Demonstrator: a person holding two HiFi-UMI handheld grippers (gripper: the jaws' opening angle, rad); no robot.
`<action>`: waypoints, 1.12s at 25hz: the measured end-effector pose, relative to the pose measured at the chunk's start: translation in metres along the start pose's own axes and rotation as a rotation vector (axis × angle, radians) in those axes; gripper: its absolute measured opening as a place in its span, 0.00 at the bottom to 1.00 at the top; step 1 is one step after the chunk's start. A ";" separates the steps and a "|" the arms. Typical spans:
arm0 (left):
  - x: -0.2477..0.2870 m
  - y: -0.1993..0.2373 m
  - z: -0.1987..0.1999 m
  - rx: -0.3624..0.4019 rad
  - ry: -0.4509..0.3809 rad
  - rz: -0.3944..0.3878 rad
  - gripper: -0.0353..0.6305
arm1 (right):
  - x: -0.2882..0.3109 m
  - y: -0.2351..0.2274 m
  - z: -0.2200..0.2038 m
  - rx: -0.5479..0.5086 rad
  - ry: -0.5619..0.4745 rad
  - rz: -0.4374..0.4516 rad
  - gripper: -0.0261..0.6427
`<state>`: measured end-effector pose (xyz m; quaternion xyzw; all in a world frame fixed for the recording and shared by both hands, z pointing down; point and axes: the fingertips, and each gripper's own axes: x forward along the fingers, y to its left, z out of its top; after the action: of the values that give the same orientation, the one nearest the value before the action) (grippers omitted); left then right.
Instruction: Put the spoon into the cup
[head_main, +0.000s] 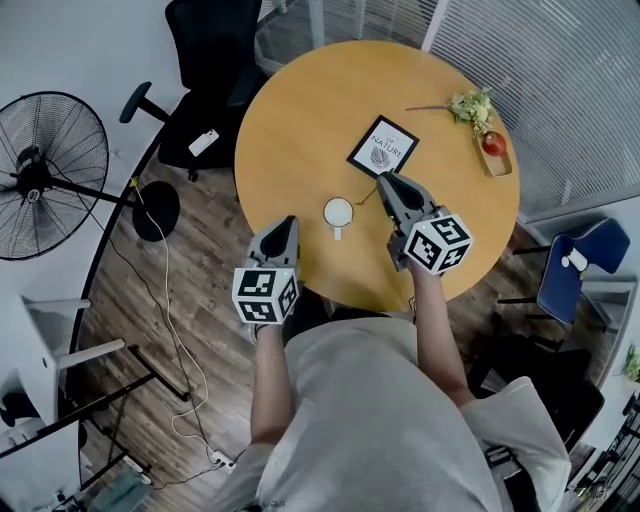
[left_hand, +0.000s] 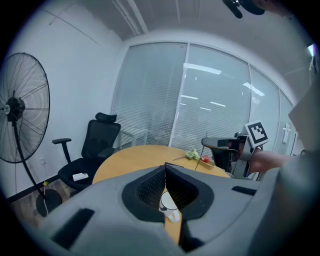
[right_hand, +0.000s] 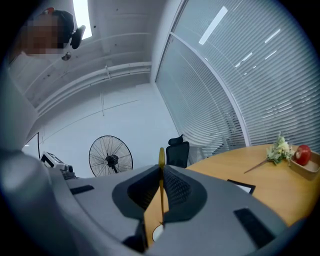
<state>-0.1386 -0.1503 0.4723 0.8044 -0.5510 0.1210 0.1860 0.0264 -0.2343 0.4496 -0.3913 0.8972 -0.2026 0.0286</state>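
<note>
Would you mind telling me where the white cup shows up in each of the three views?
Head view: cup at centre, on the table, near side.
Left gripper view: cup low centre, framed between the jaws.
Right gripper view: probably the white sliver at the bottom, under the spoon.
Shared landmark: the standing fan.

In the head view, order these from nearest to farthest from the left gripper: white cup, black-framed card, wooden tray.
1. The white cup, just right of the left gripper.
2. The black-framed card, farther ahead and to the right.
3. The wooden tray, far off to the right.
</note>
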 end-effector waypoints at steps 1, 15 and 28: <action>0.003 -0.001 0.001 0.010 0.002 -0.008 0.07 | 0.002 -0.001 0.000 0.000 -0.002 0.002 0.07; 0.033 0.009 -0.005 0.070 0.062 -0.054 0.07 | 0.047 0.001 -0.008 0.013 0.040 0.058 0.07; 0.056 0.008 -0.013 0.054 0.089 -0.071 0.07 | 0.065 -0.001 -0.035 0.042 0.115 0.066 0.07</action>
<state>-0.1257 -0.1944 0.5077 0.8220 -0.5099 0.1648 0.1929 -0.0253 -0.2694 0.4894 -0.3483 0.9054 -0.2426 -0.0081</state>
